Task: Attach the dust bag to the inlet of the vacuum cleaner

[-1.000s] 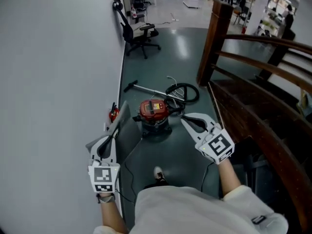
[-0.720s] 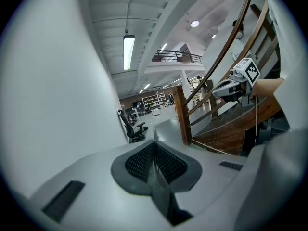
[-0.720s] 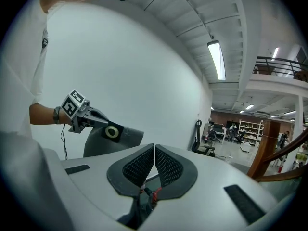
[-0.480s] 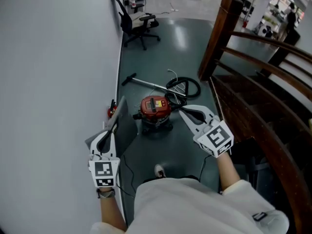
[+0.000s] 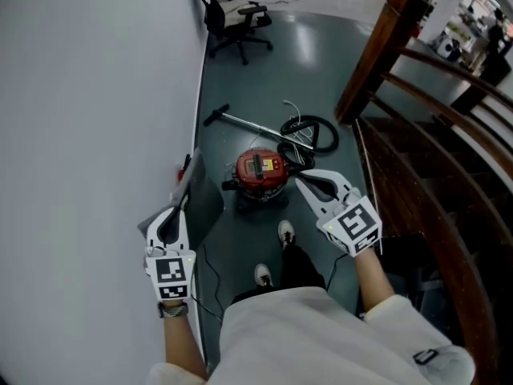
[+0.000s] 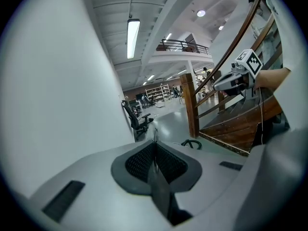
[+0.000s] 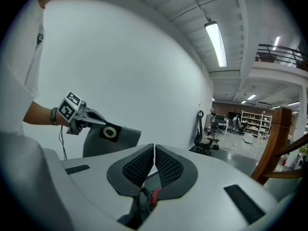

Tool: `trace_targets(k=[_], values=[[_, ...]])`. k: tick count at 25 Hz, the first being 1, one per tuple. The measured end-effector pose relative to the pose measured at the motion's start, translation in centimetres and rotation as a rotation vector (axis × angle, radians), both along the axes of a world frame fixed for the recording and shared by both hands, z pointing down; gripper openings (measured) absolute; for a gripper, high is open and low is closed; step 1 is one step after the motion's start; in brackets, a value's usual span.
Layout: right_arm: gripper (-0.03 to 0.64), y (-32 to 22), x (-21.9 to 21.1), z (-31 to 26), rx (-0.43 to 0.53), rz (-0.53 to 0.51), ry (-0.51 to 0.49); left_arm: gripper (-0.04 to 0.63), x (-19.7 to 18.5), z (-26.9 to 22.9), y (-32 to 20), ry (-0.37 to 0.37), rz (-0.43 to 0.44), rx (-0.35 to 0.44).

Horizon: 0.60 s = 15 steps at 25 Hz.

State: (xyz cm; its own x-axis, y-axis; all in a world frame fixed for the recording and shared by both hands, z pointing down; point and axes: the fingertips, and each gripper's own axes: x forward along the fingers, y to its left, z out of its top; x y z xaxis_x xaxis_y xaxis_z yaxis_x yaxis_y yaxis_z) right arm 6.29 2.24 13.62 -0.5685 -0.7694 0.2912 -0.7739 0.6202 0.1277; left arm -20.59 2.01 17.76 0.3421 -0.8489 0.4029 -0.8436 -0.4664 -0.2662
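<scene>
Two tools clenched, left tool (image 5: 185, 192) on dust bag (image 5: 208, 210), right tool (image 5: 301, 182) empty, hose (image 5: 317, 130) beside vacuum (image 5: 260, 172)

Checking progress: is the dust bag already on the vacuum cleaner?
No, the dust bag hangs from the left gripper, apart from the vacuum cleaner.

White right claw (image 5: 299, 180) (cream sleeve (image 5: 409, 327)).

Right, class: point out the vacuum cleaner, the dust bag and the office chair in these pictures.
vacuum cleaner (image 5: 260, 169): head view, on its red top.
dust bag (image 7: 126, 140): right gripper view, on its grey body.
office chair (image 5: 236, 14): head view, on its seat.
</scene>
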Motion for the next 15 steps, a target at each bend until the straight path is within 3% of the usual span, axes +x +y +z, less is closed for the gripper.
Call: trace_targets(k=[8, 15], values=[[0.030, -7.4, 0.3, 5.3, -0.091, -0.017, 0.033, 0.020, -0.6, 4.1, -6.1, -0.006, -0.087, -0.027], [0.029, -13.4, 0.4, 10.1, -0.164, -0.041, 0.042, 0.019, -0.6, 8.1, -10.6, -0.020, -0.097, -0.060]])
